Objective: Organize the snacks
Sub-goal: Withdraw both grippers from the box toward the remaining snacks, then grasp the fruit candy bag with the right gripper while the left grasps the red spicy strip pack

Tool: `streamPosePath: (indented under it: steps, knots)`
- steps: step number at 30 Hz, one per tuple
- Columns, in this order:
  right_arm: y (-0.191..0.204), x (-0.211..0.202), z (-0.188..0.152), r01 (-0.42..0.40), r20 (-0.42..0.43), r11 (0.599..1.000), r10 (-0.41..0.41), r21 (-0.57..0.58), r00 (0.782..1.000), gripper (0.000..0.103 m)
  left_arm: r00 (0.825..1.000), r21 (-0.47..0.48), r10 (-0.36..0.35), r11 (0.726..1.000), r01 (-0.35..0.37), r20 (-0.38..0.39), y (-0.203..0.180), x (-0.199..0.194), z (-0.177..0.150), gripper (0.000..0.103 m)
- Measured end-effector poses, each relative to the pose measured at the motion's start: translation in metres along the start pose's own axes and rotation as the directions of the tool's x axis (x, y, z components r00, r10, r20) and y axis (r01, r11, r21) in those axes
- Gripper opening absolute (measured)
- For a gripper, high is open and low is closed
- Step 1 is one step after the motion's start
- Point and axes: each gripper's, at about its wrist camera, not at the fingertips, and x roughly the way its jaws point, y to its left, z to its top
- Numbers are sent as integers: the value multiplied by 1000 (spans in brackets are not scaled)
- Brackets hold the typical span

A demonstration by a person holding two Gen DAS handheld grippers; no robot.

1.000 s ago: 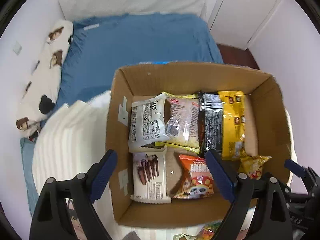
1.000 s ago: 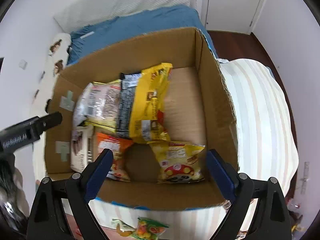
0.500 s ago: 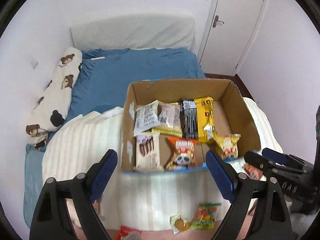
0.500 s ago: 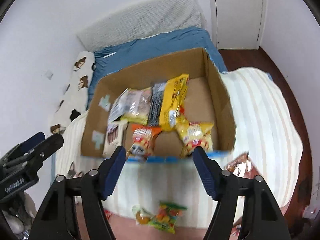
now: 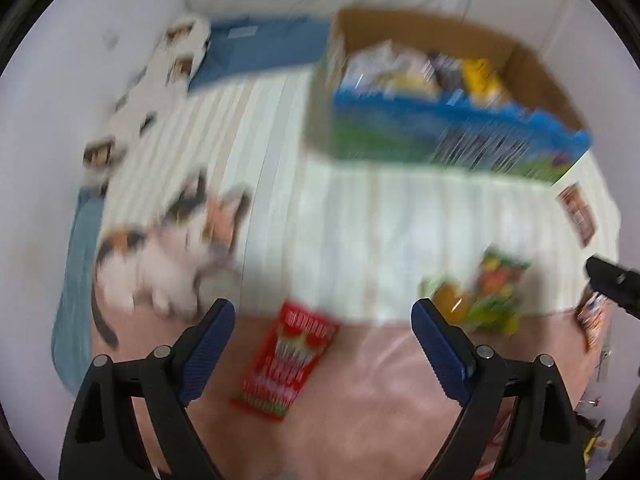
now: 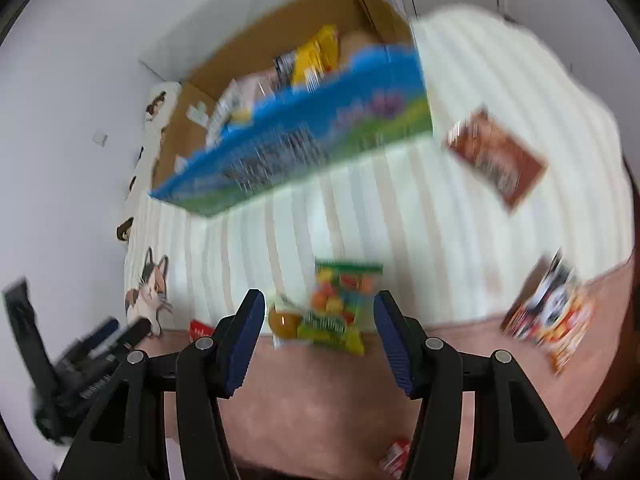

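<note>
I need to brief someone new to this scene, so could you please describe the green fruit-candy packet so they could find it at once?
Start at the cardboard box of snacks on the striped bedding. Come toward the camera to where the stripes meet the pink cover: the green fruit-candy packet lies there, in front of the right tool. It alone is green with fruit pictures; neighbouring packets are red or brown.

Your left wrist camera looks steeply down along its claw [image 5: 323,322] at the bed [image 5: 384,216], with the cardboard box [image 5: 532,64] at upper right. Your right wrist camera faces down likewise, with the box upper left. Both views are blurred; they share the box, the green candy bag [image 6: 338,310] and the striped blanket.
</note>
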Motion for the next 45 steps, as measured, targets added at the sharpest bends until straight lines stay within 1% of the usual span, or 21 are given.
streamPosePath:
  steps: [2,4,8,9,10,11,12,14,16,18,20,21,22,23,24,25,28,31,37,41,45]
  knots:
    - [-3,17,-4,6,-26,1000,-6,15,1000,60,999,-19,15,1000,-16,-51,11,20,-19,91]
    - [-3,35,-6,29,-49,999,-28,15,998,60,994,-5,46,999,-46,-103,17,42,-32,91]
    - [2,70,-1,67,-102,998,-66,10,993,61,983,34,89,996,-85,-161,24,72,-48,91]
    - [2,79,0,86,-119,996,-84,12,989,69,978,51,102,994,-95,-183,24,81,-51,91]
    - [2,87,0,109,-133,994,-107,12,985,82,974,61,108,993,-98,-199,24,87,-53,91]
    - [3,94,0,121,-143,993,-119,5,983,85,971,73,111,993,-98,-214,23,94,-55,91]
    - [5,100,0,130,-147,992,-128,2,981,86,966,92,120,991,-102,-229,22,101,-58,91]
    - [9,112,1,147,-166,989,-145,-6,975,86,957,126,137,986,-107,-256,18,115,-60,91]
    - [12,123,2,169,-179,986,-168,-9,970,86,954,139,146,984,-112,-264,15,124,-59,91]
    - [14,134,2,188,-195,982,-187,-14,963,86,960,104,128,989,-105,-250,17,123,-54,90]
    - [14,141,1,200,-204,980,-197,-11,959,86,970,26,97,995,-93,-223,24,117,-44,79]
    - [15,144,0,210,-202,977,-209,-16,957,83,972,-9,76,997,-80,-223,28,116,-40,78]
    - [16,146,-1,224,-187,974,-224,-23,956,76,973,-50,45,997,-58,-225,32,115,-37,77]
    - [17,146,-1,238,-178,971,-240,-32,954,72,974,-78,31,996,-50,-226,35,115,-34,73]
    - [18,146,-2,251,-170,967,-255,-46,952,65,974,-95,24,994,-46,-224,37,115,-32,70]
    - [19,146,-4,253,-164,966,-259,-54,952,62,975,-113,16,993,-42,-223,38,114,-30,68]
    - [17,142,-9,248,-162,965,-260,-89,952,60,976,-135,-2,990,-29,-219,41,112,-28,67]
    - [17,139,-21,246,-181,958,-271,-148,945,60,973,-110,-7,994,-19,-232,39,112,-31,68]
    - [15,133,-57,213,-253,950,-269,-228,929,60,961,-46,7,999,-20,-275,37,114,-57,68]
    - [14,133,-72,199,-276,950,-264,-242,924,60,958,-35,16,999,-27,-287,36,120,-70,68]
    - [9,138,-75,201,-276,957,-254,-208,927,63,956,-30,25,999,-36,-292,31,128,-71,68]
